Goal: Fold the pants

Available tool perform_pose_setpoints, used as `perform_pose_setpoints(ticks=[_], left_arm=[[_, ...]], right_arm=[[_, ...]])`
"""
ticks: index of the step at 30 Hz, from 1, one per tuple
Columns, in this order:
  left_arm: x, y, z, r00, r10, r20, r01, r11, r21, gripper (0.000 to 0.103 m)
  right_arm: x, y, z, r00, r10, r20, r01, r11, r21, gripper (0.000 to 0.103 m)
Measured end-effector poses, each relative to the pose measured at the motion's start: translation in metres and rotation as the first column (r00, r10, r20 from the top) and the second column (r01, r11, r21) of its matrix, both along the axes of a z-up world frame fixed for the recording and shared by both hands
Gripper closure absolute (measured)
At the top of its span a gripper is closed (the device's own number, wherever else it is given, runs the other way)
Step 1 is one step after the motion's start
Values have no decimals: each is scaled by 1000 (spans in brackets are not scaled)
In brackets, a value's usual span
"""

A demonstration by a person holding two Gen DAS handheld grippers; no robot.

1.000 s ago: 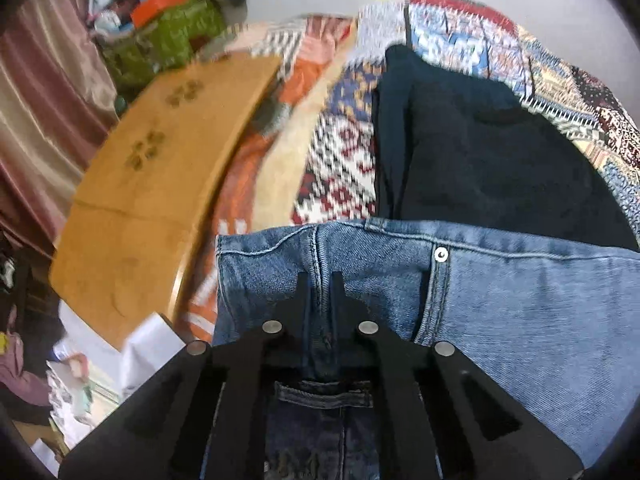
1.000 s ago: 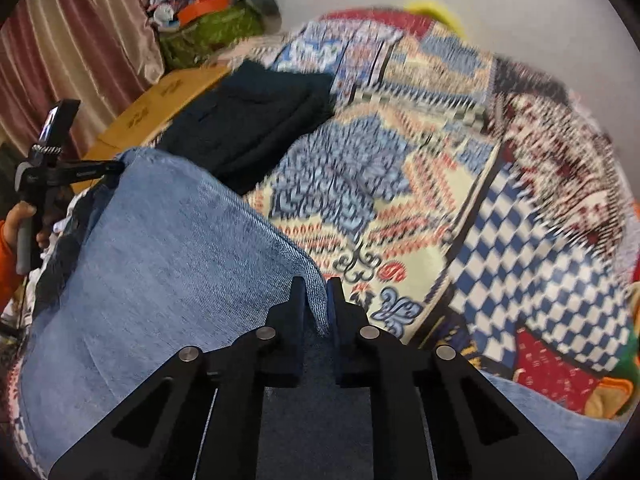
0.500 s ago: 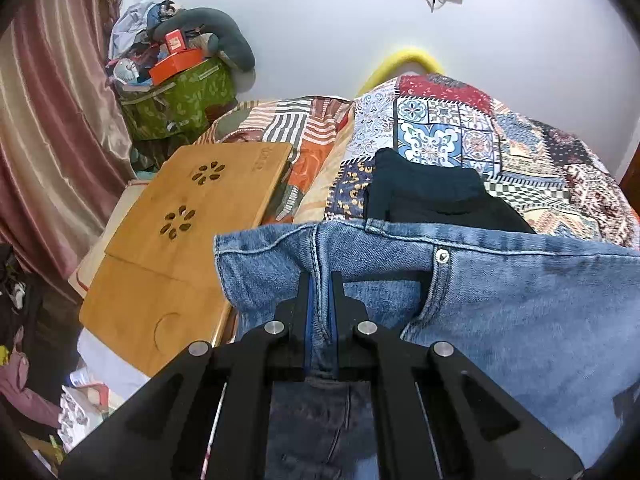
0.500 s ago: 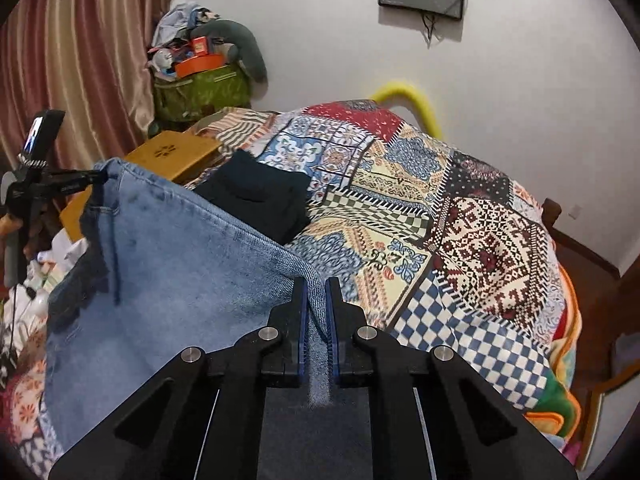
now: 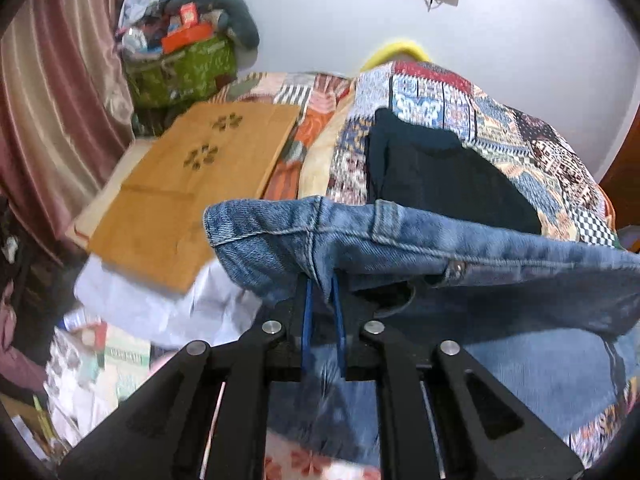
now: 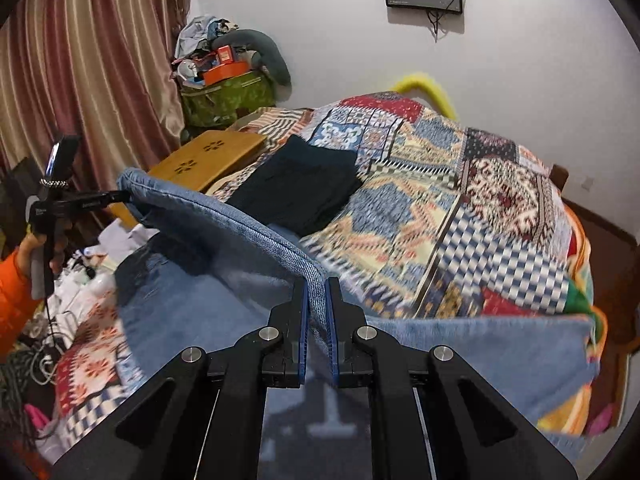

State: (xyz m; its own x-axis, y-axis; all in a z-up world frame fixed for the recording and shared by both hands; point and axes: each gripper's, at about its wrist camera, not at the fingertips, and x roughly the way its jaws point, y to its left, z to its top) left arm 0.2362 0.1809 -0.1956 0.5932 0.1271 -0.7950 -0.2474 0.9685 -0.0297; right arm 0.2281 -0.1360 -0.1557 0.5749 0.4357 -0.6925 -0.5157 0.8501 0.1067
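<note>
Each hand-held gripper, left (image 5: 320,292) and right (image 6: 318,296), is clamped on the waistband of the blue jeans (image 6: 224,216). The jeans hang stretched between them above the patchwork bed (image 6: 460,208), near folded dark pants (image 6: 304,184).

The jeans (image 5: 460,248) drape over the left gripper (image 5: 320,292), hiding its fingertips under the waistband. Beyond the waistband, the near edge of the folded dark garment (image 5: 436,168) is covered. Below the waistband the denim smears into blur, and the legs run off the lower edge. In the right wrist view the quilt (image 6: 480,216) beyond the jeans is motion-blurred, its patterns soft. Left of the waistband, the person's hand (image 6: 42,246) is cut by the frame edge; perhaps only the fingers show.
</note>
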Motion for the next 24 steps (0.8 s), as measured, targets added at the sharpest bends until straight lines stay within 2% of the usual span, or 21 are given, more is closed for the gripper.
perform_pose_setpoints(ticks=[2,8,11,13,15,18,20,22,24], left_arm=[[-16,5,-2,1000,8,-18,-9,1000,-23,90],[-53,9,2,999,37,-37,-37,999,12,73],[-62,10,9,998,53,-25,-53,999,7,59],[-62,6,15,999,49,-6,-49,999,-6,57],[-57,-1,20,999,38,6,-38,999,-10,50],[-46,-16,26,1000,12,29,-12,1000,-27,40],[-35,-29,28,999,-11,35,12,1000,-27,36],[-21,-44,28,999,-33,36,34,999,-17,31],[-5,-59,26,998,-62,29,62,998,-11,29]], right_arm=[[-13,-2,-4,1000,2,-25,-1,1000,18,95],[-45,-6,-15,996,-1,-92,5,999,45,90],[-59,-22,-9,996,-34,-84,41,996,83,90],[-62,-37,-4,994,-72,-78,79,993,91,90],[-62,-53,0,989,-126,-74,132,987,89,89],[-54,-82,1,973,-214,-81,220,973,72,80],[-47,-104,1,956,-283,-82,288,956,58,65],[-37,-124,0,936,-341,-85,346,937,51,57],[-21,-145,-4,915,-393,-94,397,917,35,56]])
